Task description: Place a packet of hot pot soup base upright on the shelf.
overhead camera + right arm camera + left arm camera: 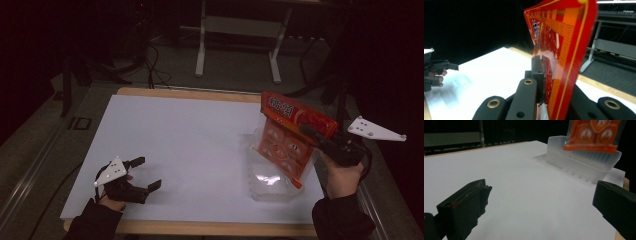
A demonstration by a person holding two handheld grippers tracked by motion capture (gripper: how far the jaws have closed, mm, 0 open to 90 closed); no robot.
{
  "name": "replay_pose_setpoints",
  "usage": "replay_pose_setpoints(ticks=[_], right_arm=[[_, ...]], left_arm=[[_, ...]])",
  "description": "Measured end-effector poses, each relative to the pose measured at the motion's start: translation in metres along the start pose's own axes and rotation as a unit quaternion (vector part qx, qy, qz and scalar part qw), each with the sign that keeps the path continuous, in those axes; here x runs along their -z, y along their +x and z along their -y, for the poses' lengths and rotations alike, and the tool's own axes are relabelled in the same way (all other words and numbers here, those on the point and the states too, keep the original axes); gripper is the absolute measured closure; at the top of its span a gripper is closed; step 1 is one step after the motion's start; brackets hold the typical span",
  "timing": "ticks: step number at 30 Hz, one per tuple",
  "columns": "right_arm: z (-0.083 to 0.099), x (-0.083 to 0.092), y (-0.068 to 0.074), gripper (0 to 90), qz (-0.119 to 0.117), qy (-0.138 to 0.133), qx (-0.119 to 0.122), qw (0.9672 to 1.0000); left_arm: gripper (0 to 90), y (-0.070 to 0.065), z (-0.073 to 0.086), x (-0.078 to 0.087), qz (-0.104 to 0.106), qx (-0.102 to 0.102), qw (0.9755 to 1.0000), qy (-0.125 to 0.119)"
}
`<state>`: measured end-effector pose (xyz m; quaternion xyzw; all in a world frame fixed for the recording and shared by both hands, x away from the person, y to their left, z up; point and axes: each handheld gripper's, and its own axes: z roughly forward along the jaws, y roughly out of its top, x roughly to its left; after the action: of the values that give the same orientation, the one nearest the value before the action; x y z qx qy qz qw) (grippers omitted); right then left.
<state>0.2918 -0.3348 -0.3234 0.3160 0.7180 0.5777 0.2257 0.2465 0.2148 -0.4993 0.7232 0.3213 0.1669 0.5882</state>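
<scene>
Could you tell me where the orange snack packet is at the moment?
In the high view, the orange snack packet is at the table's right side, clamped in the right gripper, its lower end over the clear plastic tray.

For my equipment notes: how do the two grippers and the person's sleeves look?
Both grippers, left gripper and right gripper, are black with two blocky jaws. Each carries a pale three-cornered plate dotted with small markers. Brass-coloured rivets show on the right one's links. The sleeves are dark.

One snack bag (292, 131), one clear tray (274, 184), two claws, seemingly.
</scene>
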Motion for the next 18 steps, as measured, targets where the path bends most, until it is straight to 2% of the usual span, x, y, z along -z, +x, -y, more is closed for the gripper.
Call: replay_pose_setpoints(ticks=[13, 18], right_arm=[[0.031, -0.014, -0.003, 90.0, -0.007, 0.024, -0.012, 0.9996], [0.047, -0.020, -0.002, 90.0, -0.010, 0.037, -0.025, 0.9989]], left_arm=[[0.0, -0.001, 0.000, 0.001, 0.003, -0.003, 1.0000, -0.008], [0.0, -0.001, 0.000, 0.001, 0.004, -0.004, 1.0000, -0.007]])
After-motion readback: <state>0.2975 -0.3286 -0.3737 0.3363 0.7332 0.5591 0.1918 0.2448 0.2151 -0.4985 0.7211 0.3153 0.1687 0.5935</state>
